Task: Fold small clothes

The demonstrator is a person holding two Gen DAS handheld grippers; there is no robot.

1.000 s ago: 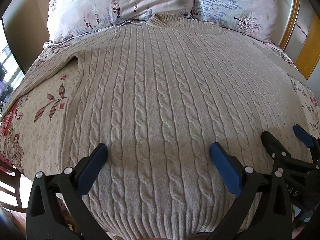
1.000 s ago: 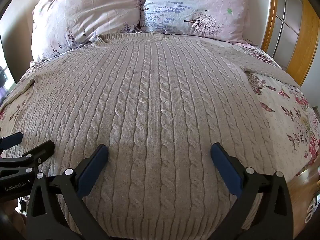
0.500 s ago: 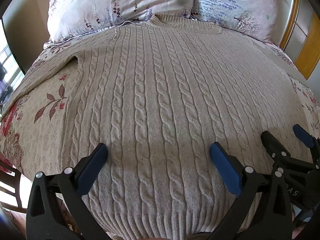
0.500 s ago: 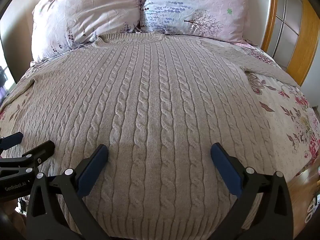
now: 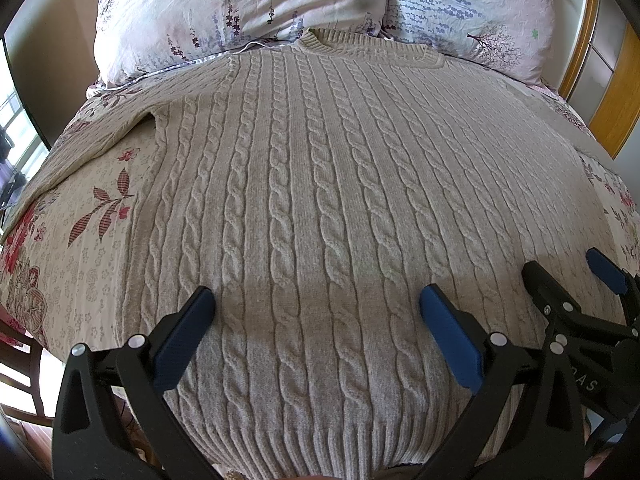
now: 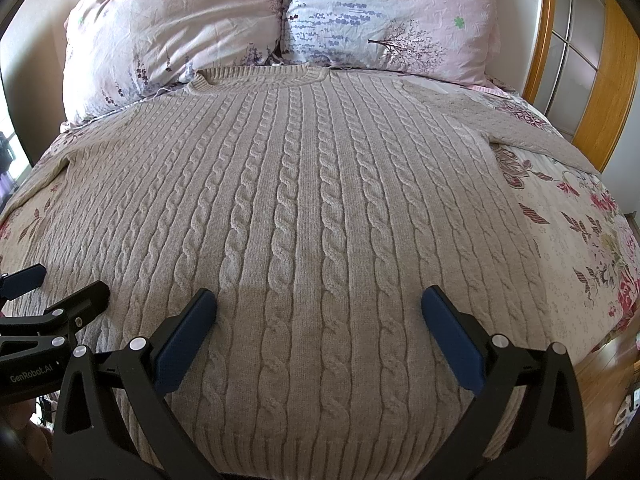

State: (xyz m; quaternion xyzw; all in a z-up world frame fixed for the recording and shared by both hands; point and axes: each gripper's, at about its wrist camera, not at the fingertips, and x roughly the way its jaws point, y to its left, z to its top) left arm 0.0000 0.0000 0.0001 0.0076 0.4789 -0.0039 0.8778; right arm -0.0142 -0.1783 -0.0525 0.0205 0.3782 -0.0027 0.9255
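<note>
Beige sweater flat on bed, hem beneath left claw and right claw, both spread wide, empty

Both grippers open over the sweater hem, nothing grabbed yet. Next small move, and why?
Probably lower both and pinch the hem. The sweater lies flat, face up, sleeves spread, collar at the pillows. Left gripper and right gripper are both open and empty above its lower body, the ribbed hem just below them. Gripping there could start a fold toward the collar; a sleeve fold first is also plausible.
</note>
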